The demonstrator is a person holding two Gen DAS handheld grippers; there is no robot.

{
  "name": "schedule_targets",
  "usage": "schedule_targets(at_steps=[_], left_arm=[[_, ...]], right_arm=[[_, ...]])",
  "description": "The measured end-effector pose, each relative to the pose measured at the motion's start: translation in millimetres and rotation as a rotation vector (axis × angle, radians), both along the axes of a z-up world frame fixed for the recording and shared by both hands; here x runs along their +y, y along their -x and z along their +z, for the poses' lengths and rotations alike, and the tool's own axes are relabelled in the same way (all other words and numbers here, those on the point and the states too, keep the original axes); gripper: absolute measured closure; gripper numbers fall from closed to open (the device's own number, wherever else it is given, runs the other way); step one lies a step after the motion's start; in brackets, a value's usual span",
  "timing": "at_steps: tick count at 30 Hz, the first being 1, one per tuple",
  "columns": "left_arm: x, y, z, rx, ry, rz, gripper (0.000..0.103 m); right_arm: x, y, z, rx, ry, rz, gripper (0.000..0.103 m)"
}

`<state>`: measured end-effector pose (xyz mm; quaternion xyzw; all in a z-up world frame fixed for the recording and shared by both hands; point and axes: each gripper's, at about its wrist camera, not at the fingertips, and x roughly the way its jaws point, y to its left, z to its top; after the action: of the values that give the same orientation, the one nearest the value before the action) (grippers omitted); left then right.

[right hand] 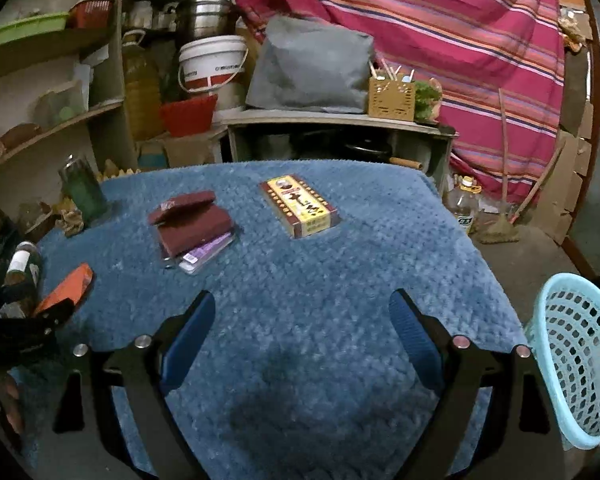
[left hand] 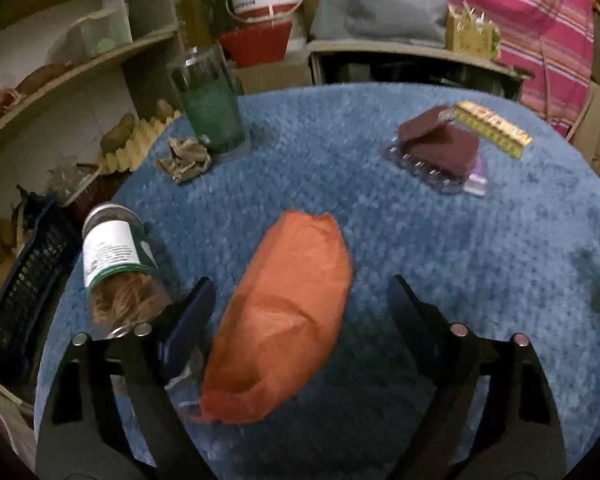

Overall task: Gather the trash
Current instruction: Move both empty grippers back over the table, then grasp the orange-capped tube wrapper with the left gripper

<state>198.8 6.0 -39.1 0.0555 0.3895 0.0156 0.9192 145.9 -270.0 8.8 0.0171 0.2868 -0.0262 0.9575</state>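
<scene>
An orange wrapper point(left hand: 284, 316) lies on the blue fuzzy table cover point(left hand: 440, 248), between the fingers of my left gripper point(left hand: 300, 300), which is open and just above it. The wrapper also shows at the far left of the right wrist view point(right hand: 70, 286), with the left gripper beside it. A crumpled brown paper scrap point(left hand: 184, 158) lies by a green glass point(left hand: 212, 108). My right gripper point(right hand: 302, 312) is open and empty over the cover's near part. A light blue mesh basket point(right hand: 572, 360) stands off the table's right edge.
A jar with a white label point(left hand: 112, 264) lies on its side left of the wrapper. Dark red wallets on a clear case point(right hand: 192, 224) and a yellow box point(right hand: 300, 206) lie mid-table. Shelves point(right hand: 40, 136), a white bucket point(right hand: 212, 64) and a striped cloth point(right hand: 460, 40) stand behind.
</scene>
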Motion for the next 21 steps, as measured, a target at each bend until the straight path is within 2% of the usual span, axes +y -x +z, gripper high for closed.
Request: schedule_targets(at_steps=[2,4,6,7,11,13,15,16,21], left_arm=[[-0.7,-6.7,-2.2,0.012,-0.012,0.004,0.022],[-1.8,-14.1,-4.4,0.030,-0.020,-0.008,0.028],[-5.4,-20.2,-10.8,0.067,-0.018,-0.035,0.049],[-6.9,-23.4,-14.6,0.091,-0.008,-0.047,0.052],[-3.9,-27.9,-16.3,0.109,0.028,-0.054,0.058],[1.1,-29.9,-14.9,0.109,0.066,-0.050,0.070],[5.6,-32.0,-11.6,0.105,0.112,-0.052,0.097],[7.1,-33.5,-9.7,0.104,0.126,-0.047,0.101],[1.1,-40.1,9.0,0.053,0.147,-0.037,0.103]], right_arm=[[1.5,-3.8,-2.5,0.004,0.011,0.006,0.016],[0.3,-6.3,-3.1,0.008,0.002,0.006,0.016],[-1.6,-9.6,-4.0,0.014,-0.012,0.004,0.016],[-3.0,-11.6,-4.6,0.018,-0.020,0.003,0.016],[-4.9,-15.9,-6.5,0.021,-0.040,-0.002,0.016],[-3.6,-17.0,-6.8,0.021,-0.043,0.003,0.016],[-1.7,-18.7,-6.4,0.020,-0.041,0.009,0.016],[-0.5,-19.6,-5.9,0.019,-0.040,0.012,0.016],[8.3,-30.6,0.4,0.007,-0.047,0.027,0.016]])
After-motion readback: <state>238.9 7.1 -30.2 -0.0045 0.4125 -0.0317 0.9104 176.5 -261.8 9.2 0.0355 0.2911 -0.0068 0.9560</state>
